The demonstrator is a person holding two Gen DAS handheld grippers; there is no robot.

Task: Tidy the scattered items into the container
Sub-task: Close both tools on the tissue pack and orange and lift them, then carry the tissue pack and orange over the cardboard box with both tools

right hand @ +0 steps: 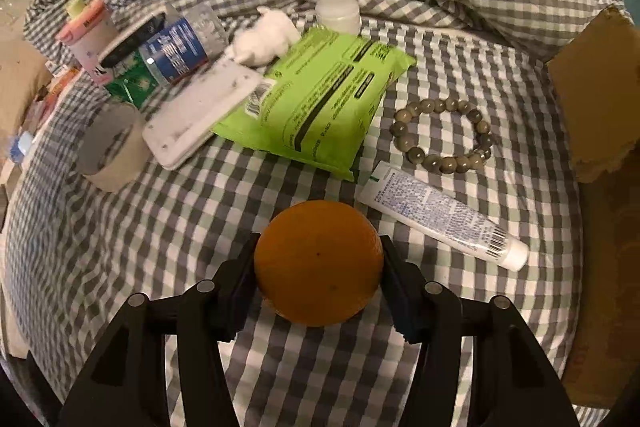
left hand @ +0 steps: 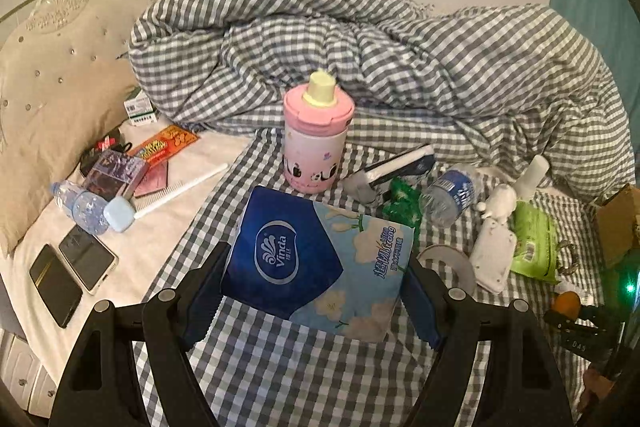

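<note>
Clamped between the pads of the left gripper [left hand: 314, 291], a blue Vinda tissue pack [left hand: 316, 263] hangs above the checked bedsheet [left hand: 280, 367]; the jaws stand wide, pressing its two ends. Behind it a pink bottle [left hand: 316, 143] with a pale yellow cap stands upright on the sheet. To its right lie a crushed water bottle [left hand: 450, 193], a white device [left hand: 494, 247] and a green wipes pack [left hand: 534, 247]. At the far right edge a corner of the cardboard box [left hand: 618, 215] shows; its inside cannot be seen. On the white sheet to the left lie two phones [left hand: 72, 275], a second water bottle [left hand: 82, 205] and a white comb [left hand: 180, 189].

From the right wrist, the right gripper [right hand: 319, 263] has an orange [right hand: 319, 263] between its half-closed jaws, both pads against the fruit's sides, low over the checked sheet. Just beside it lies a white tube [right hand: 442, 217], and beyond that a bead bracelet [right hand: 442, 135]. The green wipes pack [right hand: 316, 103] lies in the middle, a tape roll [right hand: 112, 147] to the left. The cardboard box [right hand: 600, 99] sits at the right edge, its contents hidden.
</note>
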